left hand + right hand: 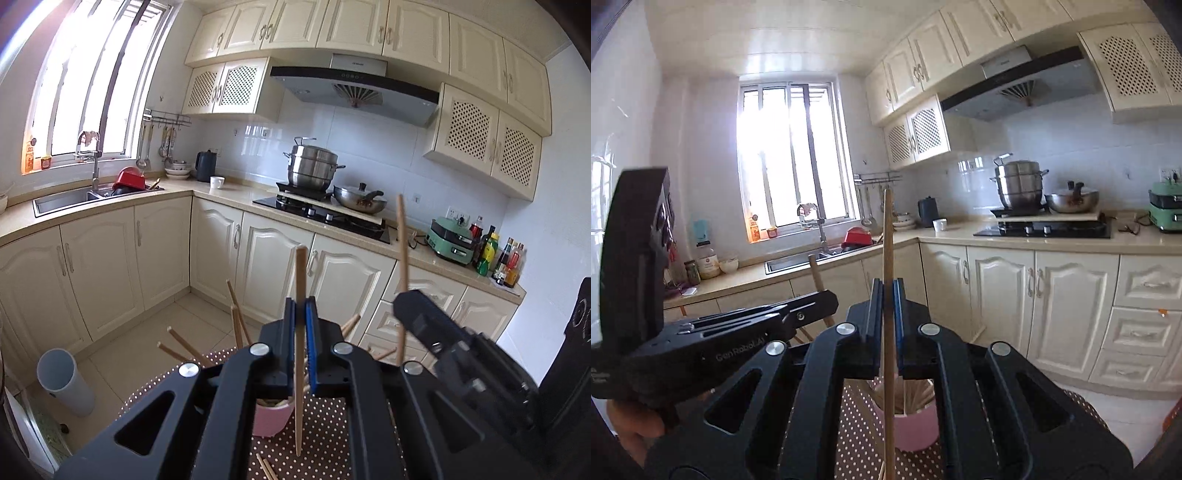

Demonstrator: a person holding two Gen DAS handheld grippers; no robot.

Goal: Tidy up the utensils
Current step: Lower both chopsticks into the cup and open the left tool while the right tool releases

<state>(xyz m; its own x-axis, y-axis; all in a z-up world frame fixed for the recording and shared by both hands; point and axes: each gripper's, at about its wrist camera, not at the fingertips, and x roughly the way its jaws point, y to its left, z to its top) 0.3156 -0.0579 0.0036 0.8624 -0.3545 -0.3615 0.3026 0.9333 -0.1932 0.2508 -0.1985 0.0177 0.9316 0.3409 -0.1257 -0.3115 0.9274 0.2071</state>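
Note:
My left gripper [300,308] is shut on a wooden chopstick [300,273] that stands upright, its lower end hanging over the dotted tablecloth [325,424]. Below the jaws sits a pink cup [273,419] with several chopsticks [236,317] fanning out of it. To the right, my right gripper [402,301] holds a second chopstick [402,236] nearly upright. In the right wrist view the right gripper [886,291] is shut on that chopstick [886,236] above the pink cup [916,430]. The left gripper [831,299] shows at the left with its chopstick [816,271].
A loose chopstick [266,467] lies on the tablecloth near the front. A grey bin [62,380] stands on the tiled floor to the left. Cream cabinets, a sink [66,201] and a stove [325,214] with pots line the far walls. A hand [635,424] grips the left gripper's handle.

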